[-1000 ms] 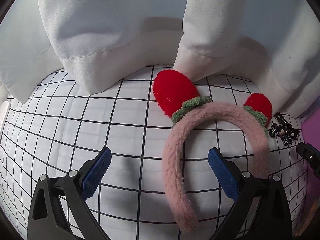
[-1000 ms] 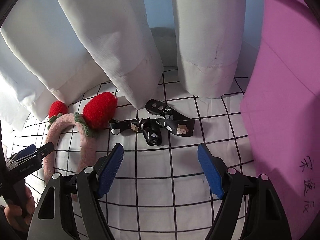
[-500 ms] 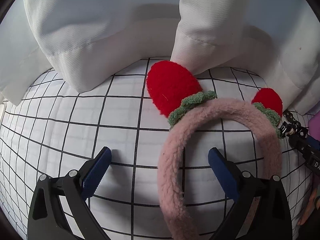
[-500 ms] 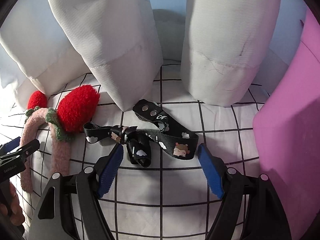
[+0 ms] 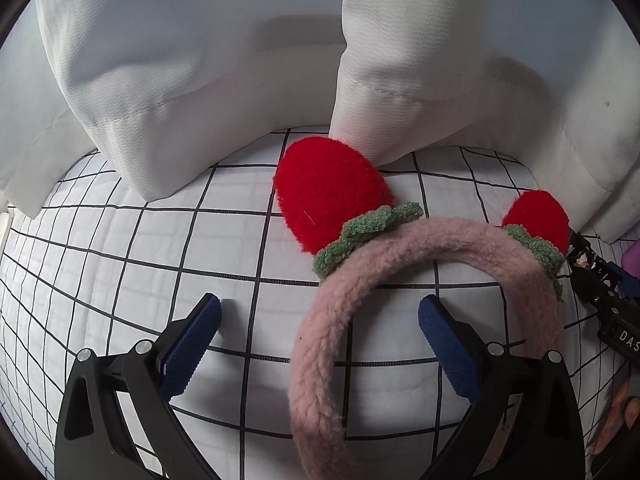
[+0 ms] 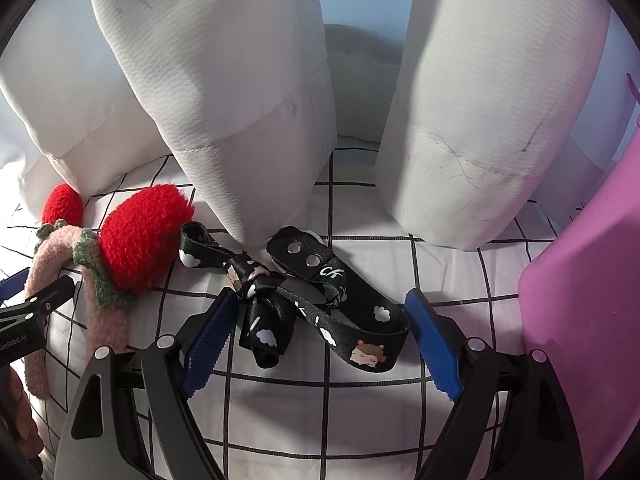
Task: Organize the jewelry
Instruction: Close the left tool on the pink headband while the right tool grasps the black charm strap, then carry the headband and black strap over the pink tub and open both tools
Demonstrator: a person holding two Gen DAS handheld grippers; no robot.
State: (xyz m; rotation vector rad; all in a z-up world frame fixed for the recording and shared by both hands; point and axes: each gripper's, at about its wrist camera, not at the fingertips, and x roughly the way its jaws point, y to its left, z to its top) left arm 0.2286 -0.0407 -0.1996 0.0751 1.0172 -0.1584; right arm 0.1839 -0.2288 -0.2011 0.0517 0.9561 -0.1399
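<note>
1. The left gripper (image 5: 320,330) sits closer to the pink headband (image 5: 400,280), whose left side now lies between its pads.
2. The right gripper (image 6: 320,320), jaws opening, now straddles the black strap (image 6: 304,300), earlier at its twelve o'clock.

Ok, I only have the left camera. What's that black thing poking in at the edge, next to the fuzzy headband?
Observer: It's a black strap printed with little white clouds and a cartoon animal, knotted into a loose bundle on the checked cloth.
Operator: Is the other gripper holding it?
Observer: No. The right gripper has its jaws opening, with the strap lying between them, not squeezed.
Operator: And the purple bit in my corner?
Observer: That's a big, smooth purple panel rising just to the right of the right gripper. I can't tell what it is.
</note>
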